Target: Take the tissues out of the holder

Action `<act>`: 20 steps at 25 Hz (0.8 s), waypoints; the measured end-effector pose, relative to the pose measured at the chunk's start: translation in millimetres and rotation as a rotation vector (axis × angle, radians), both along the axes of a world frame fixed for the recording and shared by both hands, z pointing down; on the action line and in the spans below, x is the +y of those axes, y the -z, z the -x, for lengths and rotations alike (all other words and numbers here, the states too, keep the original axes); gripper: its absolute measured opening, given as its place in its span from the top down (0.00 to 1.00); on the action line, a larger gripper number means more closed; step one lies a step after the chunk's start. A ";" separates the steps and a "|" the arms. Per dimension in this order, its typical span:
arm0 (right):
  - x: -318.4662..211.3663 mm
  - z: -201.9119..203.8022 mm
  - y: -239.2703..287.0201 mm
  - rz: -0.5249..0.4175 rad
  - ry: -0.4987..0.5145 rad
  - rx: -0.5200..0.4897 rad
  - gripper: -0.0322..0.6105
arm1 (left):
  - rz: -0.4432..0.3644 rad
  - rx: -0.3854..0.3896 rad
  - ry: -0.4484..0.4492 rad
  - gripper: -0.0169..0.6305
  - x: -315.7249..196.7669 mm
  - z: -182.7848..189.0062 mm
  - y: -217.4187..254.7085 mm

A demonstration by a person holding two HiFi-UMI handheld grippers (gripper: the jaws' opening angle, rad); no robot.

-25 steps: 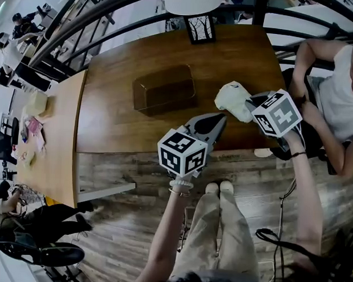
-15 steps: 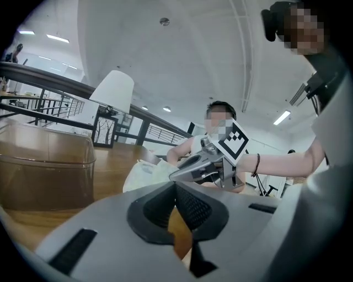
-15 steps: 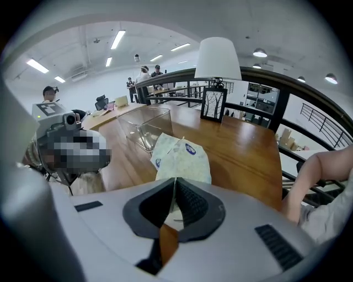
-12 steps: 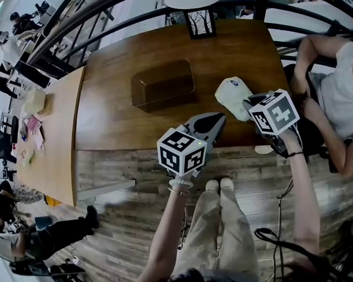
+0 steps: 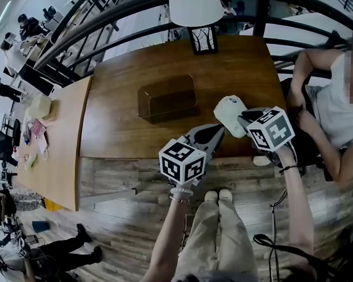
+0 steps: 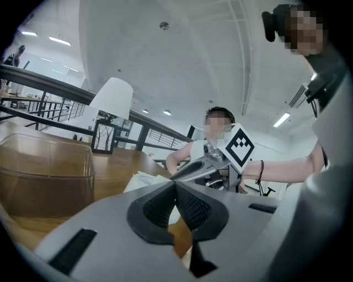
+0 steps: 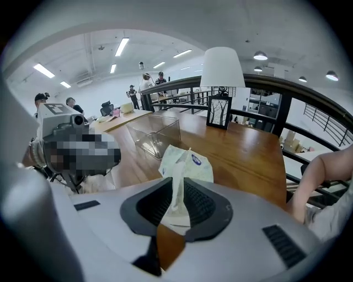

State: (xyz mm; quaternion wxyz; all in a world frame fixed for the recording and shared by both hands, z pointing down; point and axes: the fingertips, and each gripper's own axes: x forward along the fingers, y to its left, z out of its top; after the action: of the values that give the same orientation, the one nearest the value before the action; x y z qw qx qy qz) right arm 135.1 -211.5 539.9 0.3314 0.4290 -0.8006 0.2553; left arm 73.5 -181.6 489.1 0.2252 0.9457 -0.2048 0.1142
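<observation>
The clear, empty tissue holder (image 5: 166,98) stands on the brown table (image 5: 119,124); it also shows in the left gripper view (image 6: 44,171) and the right gripper view (image 7: 153,134). To its right the pale tissue pack (image 5: 231,113) lies on the table. My right gripper (image 5: 242,117) is at the pack's near end. Its jaws have just been opening, and a thin edge of the pack (image 7: 185,162) stands loose between the parted pads (image 7: 177,193). My left gripper (image 5: 218,129) hovers by the table's front edge, shut with nothing in it (image 6: 175,184).
A white-shaded lamp (image 5: 195,6) with a tree picture on its base (image 5: 203,39) stands at the table's far edge. A person (image 5: 334,108) sits close on the right. A lighter table (image 5: 55,139) with small items adjoins on the left. Black railings run behind.
Both grippers and the tissue pack keep their places by the table's front right. The head view has shifted a little. People in the background at left have walked.
</observation>
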 end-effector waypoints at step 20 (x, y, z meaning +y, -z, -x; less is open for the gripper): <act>38.8 25.9 109.9 -0.189 0.000 -0.183 0.84 | -0.118 0.029 -0.009 0.96 13.7 7.4 82.0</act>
State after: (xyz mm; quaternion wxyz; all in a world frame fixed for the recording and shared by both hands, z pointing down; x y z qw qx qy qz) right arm 109.2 -172.7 429.9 0.2152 0.4334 -0.8479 0.2168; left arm 66.2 -167.9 407.1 0.1714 0.9598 -0.2035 0.0891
